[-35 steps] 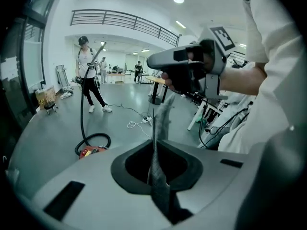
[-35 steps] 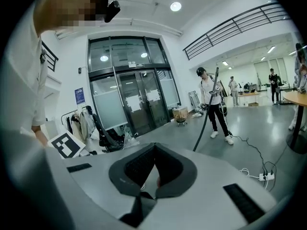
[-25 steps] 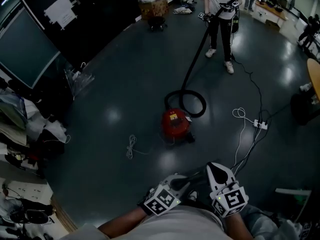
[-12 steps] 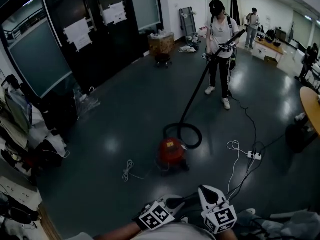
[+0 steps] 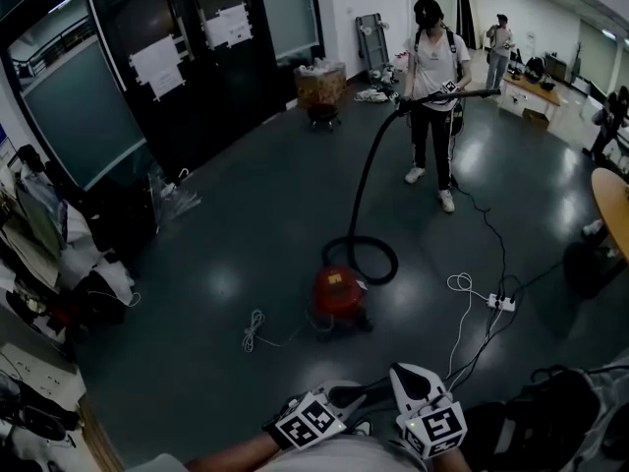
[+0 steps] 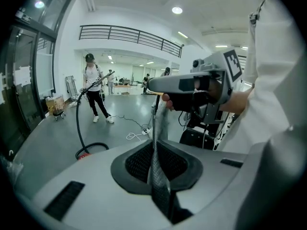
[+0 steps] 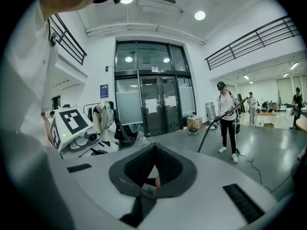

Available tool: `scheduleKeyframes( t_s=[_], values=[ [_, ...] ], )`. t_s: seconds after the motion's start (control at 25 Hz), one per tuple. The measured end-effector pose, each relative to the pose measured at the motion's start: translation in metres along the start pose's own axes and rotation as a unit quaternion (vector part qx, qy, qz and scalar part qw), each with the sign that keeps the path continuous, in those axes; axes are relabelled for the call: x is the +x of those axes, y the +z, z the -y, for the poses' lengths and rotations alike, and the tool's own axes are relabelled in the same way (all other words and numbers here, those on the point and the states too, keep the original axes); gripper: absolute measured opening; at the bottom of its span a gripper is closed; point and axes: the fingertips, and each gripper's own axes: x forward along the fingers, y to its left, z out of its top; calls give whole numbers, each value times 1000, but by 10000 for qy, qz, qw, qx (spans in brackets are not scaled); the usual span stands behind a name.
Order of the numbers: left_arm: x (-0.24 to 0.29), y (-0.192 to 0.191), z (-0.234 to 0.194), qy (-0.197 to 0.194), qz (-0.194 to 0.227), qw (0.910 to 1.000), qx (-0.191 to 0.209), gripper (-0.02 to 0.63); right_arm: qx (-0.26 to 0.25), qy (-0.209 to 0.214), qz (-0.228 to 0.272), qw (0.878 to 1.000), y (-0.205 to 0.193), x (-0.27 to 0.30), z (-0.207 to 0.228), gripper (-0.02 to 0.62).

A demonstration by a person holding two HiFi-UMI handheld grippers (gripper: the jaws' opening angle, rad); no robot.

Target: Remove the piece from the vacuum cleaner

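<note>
A red canister vacuum cleaner [image 5: 337,293] stands on the dark floor mid-room, a few steps ahead of me. Its black hose [image 5: 366,254] loops beside it and rises to a wand [image 5: 447,92], which a person [image 5: 430,62] in a white shirt holds about level. Both my grippers hang close to my body at the bottom edge, far from the vacuum. My left gripper [image 5: 354,395] and right gripper [image 5: 411,376] are shut, with nothing between the jaws. The left gripper view shows the vacuum [image 6: 84,154] small and far off, with the right gripper [image 6: 152,84] crossing in front.
A white power strip and cables [image 5: 499,303] lie right of the vacuum, and a coiled white cord [image 5: 254,326] lies to its left. Clutter and bags [image 5: 44,254] line the left wall. A round table [image 5: 611,205] stands at the right. A dark bag [image 5: 550,421] sits by my right side.
The head view has tilted up since a second ago, taking in more of the room. The person has swung the wand from slanting to about level. My grippers have stayed shut and low.
</note>
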Motion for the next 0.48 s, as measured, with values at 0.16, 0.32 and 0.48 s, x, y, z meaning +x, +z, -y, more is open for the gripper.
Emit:
scheduleKeyframes(
  t_s=[0.16,0.32,0.48],
  values=[
    [9,3,3,-29,-45,10000,43,29,-11,-45,32,10000,-2,-5,9,14],
    [12,9,0,-33,-55,9999,111,29,10,-85,22,10000,-1,-4,15,14],
    [11,13,1,-58,-69,9999,98,29,74,-97,-64,9999,-4,-4,15,14]
  ],
)
